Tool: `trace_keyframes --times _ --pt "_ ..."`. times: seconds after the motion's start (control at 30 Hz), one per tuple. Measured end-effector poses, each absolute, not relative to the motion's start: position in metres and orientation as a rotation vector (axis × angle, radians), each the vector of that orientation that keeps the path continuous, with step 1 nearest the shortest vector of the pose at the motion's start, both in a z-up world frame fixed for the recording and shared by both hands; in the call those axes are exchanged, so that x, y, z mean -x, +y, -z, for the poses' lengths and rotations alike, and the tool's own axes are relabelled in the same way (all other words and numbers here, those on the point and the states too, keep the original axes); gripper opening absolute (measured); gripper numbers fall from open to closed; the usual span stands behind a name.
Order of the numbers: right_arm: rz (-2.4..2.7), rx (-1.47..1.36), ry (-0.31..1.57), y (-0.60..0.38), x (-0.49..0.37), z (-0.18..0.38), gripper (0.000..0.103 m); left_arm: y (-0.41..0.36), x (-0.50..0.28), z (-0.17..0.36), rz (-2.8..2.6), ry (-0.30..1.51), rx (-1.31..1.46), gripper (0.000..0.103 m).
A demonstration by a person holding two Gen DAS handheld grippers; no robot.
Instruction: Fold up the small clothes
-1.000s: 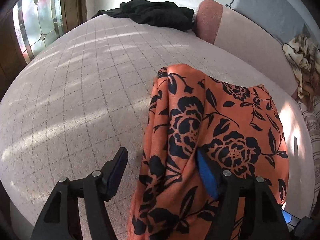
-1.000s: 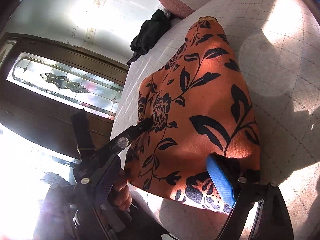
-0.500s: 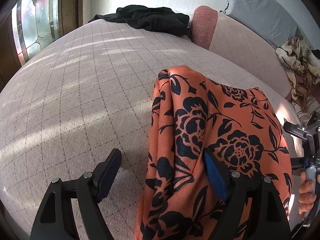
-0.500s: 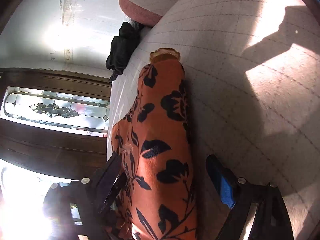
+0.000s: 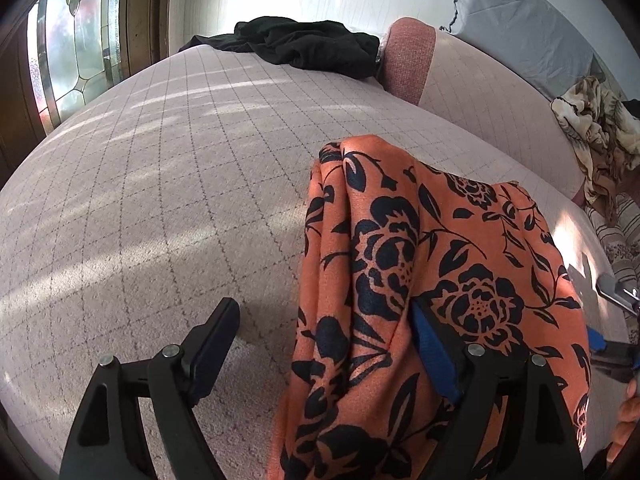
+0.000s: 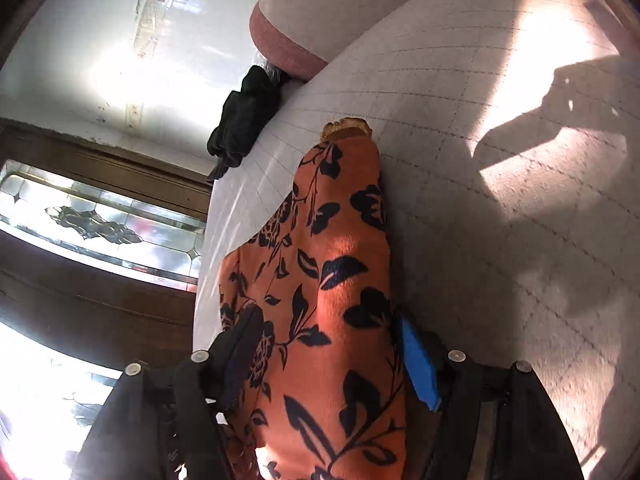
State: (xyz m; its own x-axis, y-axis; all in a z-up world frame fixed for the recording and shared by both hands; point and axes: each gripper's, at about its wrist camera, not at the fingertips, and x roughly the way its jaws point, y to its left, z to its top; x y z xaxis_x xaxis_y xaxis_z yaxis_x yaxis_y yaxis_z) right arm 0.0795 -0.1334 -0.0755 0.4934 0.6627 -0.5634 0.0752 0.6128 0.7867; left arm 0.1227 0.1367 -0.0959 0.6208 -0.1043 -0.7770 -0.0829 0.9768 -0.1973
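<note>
Orange floral garment [image 5: 432, 280] drapes lower right over the wide-open left gripper [image 5: 324, 344]; right gripper [image 6: 324, 352] straddles it, jaws apart.

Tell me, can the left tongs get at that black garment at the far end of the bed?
Probably not yet: the left tongs have orange floral cloth draped over one finger, though open bed lies ahead of the black garment.

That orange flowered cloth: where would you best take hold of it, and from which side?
Probably by the near hem of the orange flowered cloth, coming in low from the near side of the cushion. It lies lengthwise away from both tongs, and its left edge is bunched into thick pleats, giving something to pinch.
</note>
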Motion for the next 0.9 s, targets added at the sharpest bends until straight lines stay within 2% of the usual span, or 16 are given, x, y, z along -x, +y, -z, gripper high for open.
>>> trace_keyframes --times 0.07,0.1,0.13,0.2,0.3,0.37,0.47,0.5,0.53,0.57,0.6,0.63,0.67,0.7,0.73,0.9 --pt "-0.411 -0.925 1.054 -0.136 -0.061 0.090 0.070 0.135 -0.121 0.095 0.007 0.899 0.215 0.086" --pt "-0.424 -0.931 1.100 -0.131 -0.056 0.100 0.064 0.135 -0.121 0.095 0.005 0.899 0.215 0.086" --pt "-0.447 -0.902 1.130 -0.122 -0.053 0.103 0.048 0.135 -0.120 0.095 0.005 0.899 0.217 0.086" --pt "-0.410 -0.760 1.079 -0.108 -0.045 0.077 0.039 0.136 -0.118 0.094 0.000 0.890 0.219 0.086" --pt "-0.373 -0.606 1.053 -0.091 -0.043 0.055 0.038 0.134 -0.113 0.093 -0.005 0.867 0.214 0.086" --pt "-0.319 -0.539 1.103 -0.090 -0.045 0.077 0.038 0.133 -0.107 0.083 0.001 0.873 0.212 0.085" --pt "-0.328 -0.626 1.081 -0.102 -0.037 0.080 0.046 0.144 -0.073 0.051 0.038 0.805 0.256 0.084" --pt "-0.326 -0.596 1.076 -0.100 -0.036 0.076 0.050 0.148 -0.059 0.044 0.058 0.778 0.281 0.084" --pt "-0.336 -0.562 1.081 -0.096 -0.036 0.075 0.060 0.150 -0.048 0.044 0.060 0.776 0.291 0.084" --pt "-0.345 -0.548 1.096 -0.094 -0.036 0.078 0.065 0.150 -0.044 0.053 0.037 0.817 0.293 0.084" --pt "-0.347 -0.556 1.101 -0.093 -0.035 0.079 0.066 0.152 -0.048 0.072 0.015 0.920 0.308 0.081" --pt "-0.343 -0.560 1.097 -0.094 -0.034 0.079 0.066 0.157 -0.053 0.099 0.038 1.039 0.377 0.074" --pt "-0.344 -0.563 1.098 -0.094 -0.033 0.077 0.066 0.162 -0.048 0.101 0.047 0.994 0.405 0.072" --pt "-0.345 -0.566 1.090 -0.092 -0.030 0.072 0.067 0.160 -0.047 0.094 0.054 0.989 0.378 0.062" --pt "-0.337 -0.545 1.063 -0.092 -0.027 0.063 0.067 0.159 -0.047 0.088 0.095 0.988 0.386 0.041" --pt "-0.353 -0.414 0.883 -0.082 -0.013 0.006 0.068 0.166 -0.043 0.089 0.132 1.019 0.495 0.043"
